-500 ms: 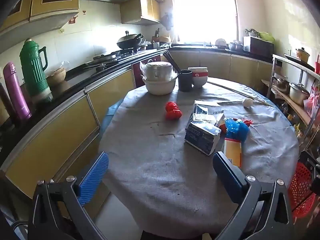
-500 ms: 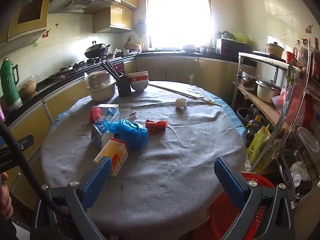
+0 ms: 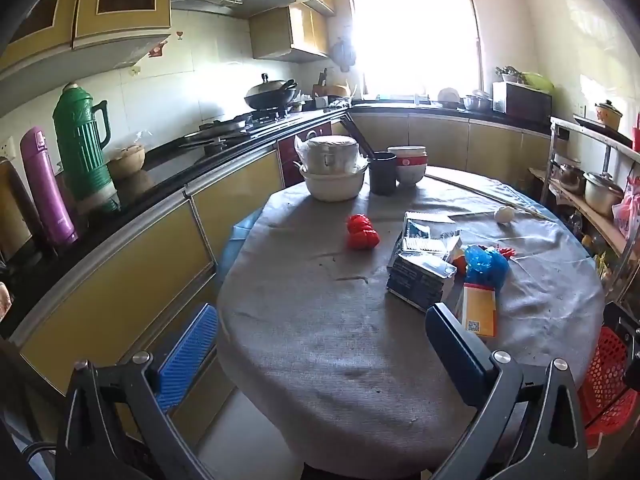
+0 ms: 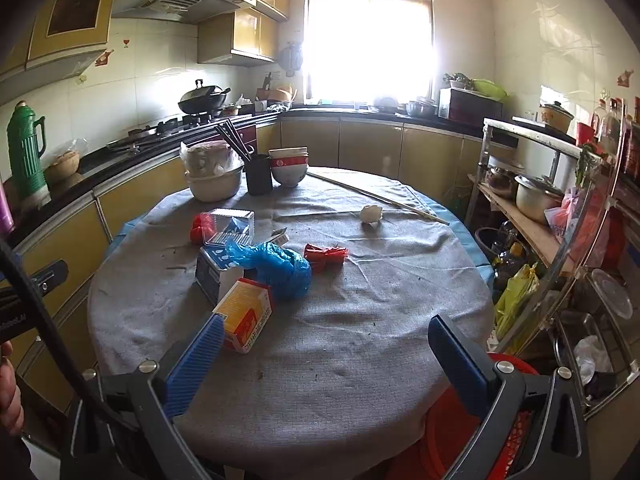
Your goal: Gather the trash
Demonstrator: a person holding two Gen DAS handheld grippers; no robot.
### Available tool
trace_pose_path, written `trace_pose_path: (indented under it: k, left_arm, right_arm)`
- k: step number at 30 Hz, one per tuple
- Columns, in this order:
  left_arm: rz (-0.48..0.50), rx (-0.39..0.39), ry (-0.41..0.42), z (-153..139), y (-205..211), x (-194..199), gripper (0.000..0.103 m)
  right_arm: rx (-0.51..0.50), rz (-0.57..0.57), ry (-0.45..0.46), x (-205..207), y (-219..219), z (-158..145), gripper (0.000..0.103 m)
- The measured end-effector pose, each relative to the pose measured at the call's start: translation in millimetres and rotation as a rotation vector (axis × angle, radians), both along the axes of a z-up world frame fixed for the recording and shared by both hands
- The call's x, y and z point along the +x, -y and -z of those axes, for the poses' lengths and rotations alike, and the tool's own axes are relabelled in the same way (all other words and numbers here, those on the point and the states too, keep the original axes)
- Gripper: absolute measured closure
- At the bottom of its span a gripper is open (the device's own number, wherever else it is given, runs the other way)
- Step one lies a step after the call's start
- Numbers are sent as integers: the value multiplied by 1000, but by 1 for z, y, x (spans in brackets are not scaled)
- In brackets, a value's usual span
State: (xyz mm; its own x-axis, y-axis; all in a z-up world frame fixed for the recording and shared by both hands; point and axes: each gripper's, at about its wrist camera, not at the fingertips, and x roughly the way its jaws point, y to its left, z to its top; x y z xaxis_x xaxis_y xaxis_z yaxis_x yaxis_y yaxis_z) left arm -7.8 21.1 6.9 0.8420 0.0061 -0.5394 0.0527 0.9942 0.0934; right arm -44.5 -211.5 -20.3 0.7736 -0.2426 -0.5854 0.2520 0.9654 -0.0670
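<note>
Right wrist view: right gripper hovered w/ jaws spread wide, nothing held; left gripper likewise. Trash sat mid-table: orange carton nearest, blue bag behind. Best start w/ carton, then drop into red basket at table edge.

Green thermos on counter left of table, purple flask beside it. Wok on stove behind table. Stacked bowls at table's far edge.

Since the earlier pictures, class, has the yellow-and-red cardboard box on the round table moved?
No. The yellow-and-red cardboard box lies beside the crumpled blue plastic bag as before, apart from both open grippers.
</note>
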Motion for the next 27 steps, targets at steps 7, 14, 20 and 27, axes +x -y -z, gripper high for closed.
trace_pose_path:
  k: [7, 14, 20, 27]
  left_arm:
    - [-1, -12, -17, 3, -2, 1, 0]
    - [7, -4, -18, 5, 0, 0, 0]
    - [3, 0, -27, 7, 0, 3, 0]
    - [-2, 1, -39, 12, -2, 6, 0]
  right_arm:
    - [9, -21, 5, -14, 8, 1, 0]
    - [19, -15, 7, -18, 14, 1, 0]
    - [35, -10, -4, -16, 19, 4, 0]
    - [32, -19, -17, -13, 17, 9, 0]
